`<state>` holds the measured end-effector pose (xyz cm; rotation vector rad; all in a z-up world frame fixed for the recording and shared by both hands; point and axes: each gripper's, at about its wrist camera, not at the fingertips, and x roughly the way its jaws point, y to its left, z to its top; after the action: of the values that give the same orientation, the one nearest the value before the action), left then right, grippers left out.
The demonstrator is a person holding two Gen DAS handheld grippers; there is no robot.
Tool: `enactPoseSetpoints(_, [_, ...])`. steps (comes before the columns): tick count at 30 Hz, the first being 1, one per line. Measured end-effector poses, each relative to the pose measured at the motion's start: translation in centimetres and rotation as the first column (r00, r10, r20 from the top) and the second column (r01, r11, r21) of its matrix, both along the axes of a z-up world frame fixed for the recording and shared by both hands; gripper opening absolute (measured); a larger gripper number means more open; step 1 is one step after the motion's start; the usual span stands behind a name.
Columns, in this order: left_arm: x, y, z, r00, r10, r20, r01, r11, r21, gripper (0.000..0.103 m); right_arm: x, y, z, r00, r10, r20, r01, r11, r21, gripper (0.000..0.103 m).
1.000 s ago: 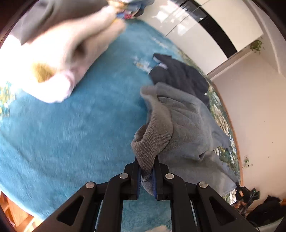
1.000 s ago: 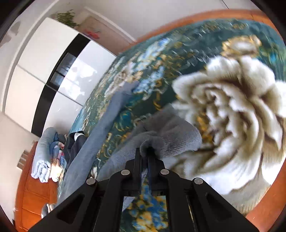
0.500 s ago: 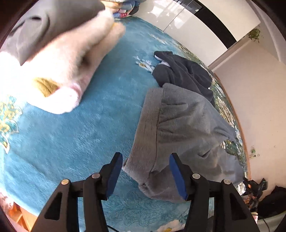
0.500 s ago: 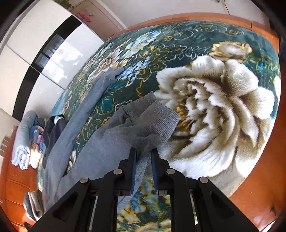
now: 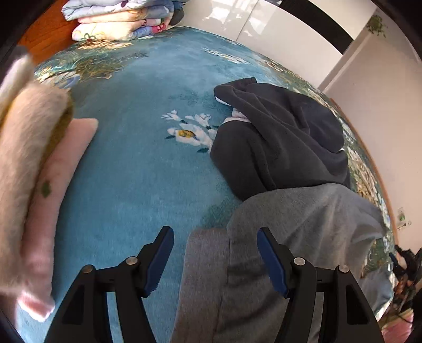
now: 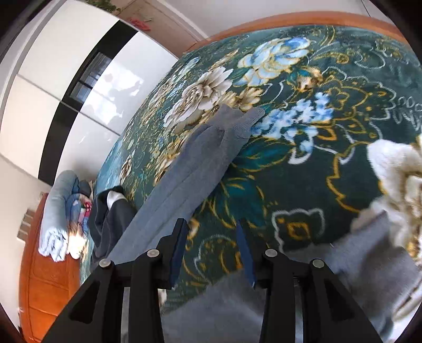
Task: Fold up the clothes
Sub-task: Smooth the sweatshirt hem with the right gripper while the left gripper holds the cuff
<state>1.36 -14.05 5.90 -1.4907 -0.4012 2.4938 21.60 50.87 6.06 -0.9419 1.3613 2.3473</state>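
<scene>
A grey sweater [image 5: 277, 237] lies on the blue floral blanket [image 5: 137, 163], its ribbed hem under my left gripper [image 5: 215, 260], which is open and empty just above it. In the right wrist view one long grey sleeve [image 6: 195, 163] stretches out flat over the dark green flowered part of the blanket [image 6: 329, 171], and more of the grey sweater [image 6: 364, 258] lies at the lower right. My right gripper [image 6: 212, 252] is open and empty above the blanket beside the sleeve.
A dark navy garment [image 5: 279, 139] lies crumpled just beyond the grey sweater; it also shows in the right wrist view [image 6: 108, 216]. A pink fluffy folded item [image 5: 34, 168] is close at the left. Folded quilts [image 5: 118, 18] are stacked at the bed's far end. White wardrobe doors [image 6: 66, 92] stand behind.
Both grippers have opened and let go of the grey sweater. It now lies flat on the blanket. Both grippers have drawn back and turned toward other parts of the bed.
</scene>
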Motion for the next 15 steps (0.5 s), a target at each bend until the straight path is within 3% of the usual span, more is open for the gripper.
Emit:
enactPoseSetpoints(2, [-1.0, 0.6, -0.7, 1.000, -0.026, -0.009, 0.026, 1.000, 0.008, 0.070, -1.9, 1.6, -1.5, 0.999, -0.035, -0.017, 0.034, 0.998, -0.057, 0.041])
enactPoseSetpoints(6, [-2.2, 1.5, -1.9, 0.999, -0.049, -0.022, 0.050, 0.998, 0.023, 0.073, -4.7, 4.3, -3.7, 0.993, -0.120, -0.010, 0.119, 0.989, -0.092, 0.041])
enactPoseSetpoints(11, [-2.5, 1.6, -3.0, 0.999, -0.048, 0.002, 0.048, 0.995, 0.088, 0.072, -6.8, 5.8, -4.6, 0.987, -0.153, -0.040, 0.148, 0.983, -0.104, 0.041])
enactPoseSetpoints(12, [-2.6, 1.7, -3.1, 0.999, -0.044, 0.004, 0.044, 0.995, 0.094, 0.066, -7.2, 5.9, -4.5, 0.988, -0.149, -0.041, 0.145, 0.985, -0.095, 0.041])
enactPoseSetpoints(13, [-2.7, 1.8, -3.2, 0.999, -0.039, 0.006, 0.039, 0.995, 0.097, 0.043, -7.5, 6.0, -4.5, 0.988, -0.146, -0.041, 0.142, 0.986, -0.085, 0.041])
enactPoseSetpoints(15, [-2.8, 2.2, -3.3, 0.999, -0.039, 0.012, 0.038, 0.994, 0.102, 0.015, -8.2, 6.1, -4.2, 0.991, -0.133, -0.033, 0.131, 0.990, -0.059, 0.030])
